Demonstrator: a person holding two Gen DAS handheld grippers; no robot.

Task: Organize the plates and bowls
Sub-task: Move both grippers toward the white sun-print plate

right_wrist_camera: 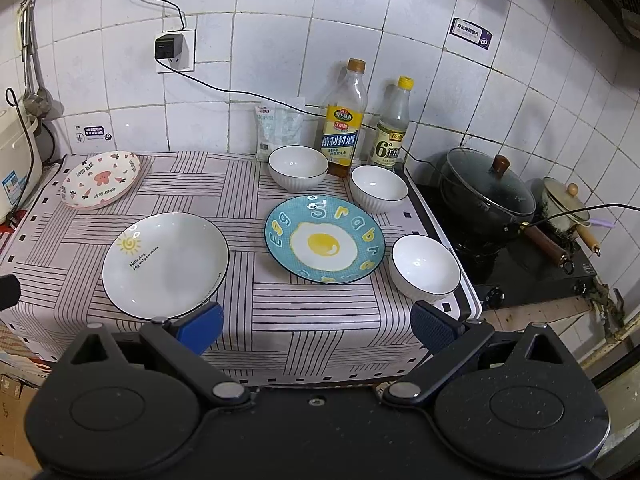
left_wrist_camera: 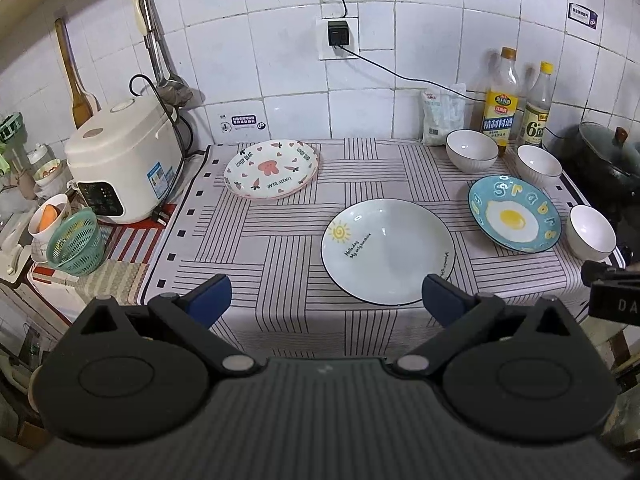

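On the striped cloth lie a white sun plate (left_wrist_camera: 387, 251) (right_wrist_camera: 165, 265), a blue egg plate (left_wrist_camera: 515, 213) (right_wrist_camera: 325, 239) and a pink rabbit plate (left_wrist_camera: 271, 169) (right_wrist_camera: 101, 179) at the back left. Three white bowls stand at the right: back (left_wrist_camera: 472, 149) (right_wrist_camera: 298, 167), middle (left_wrist_camera: 539, 165) (right_wrist_camera: 379, 188) and front (left_wrist_camera: 592, 232) (right_wrist_camera: 425, 267). My left gripper (left_wrist_camera: 326, 300) is open and empty, in front of the sun plate. My right gripper (right_wrist_camera: 317, 330) is open and empty, at the table's front edge below the egg plate.
A rice cooker (left_wrist_camera: 122, 162) and a green basket (left_wrist_camera: 75, 245) stand to the left. Two bottles (right_wrist_camera: 345, 120) (right_wrist_camera: 392, 128) and a bag (right_wrist_camera: 276, 128) line the tiled wall. A stove with a lidded black pot (right_wrist_camera: 490, 192) and a small pan (right_wrist_camera: 562, 204) is to the right.
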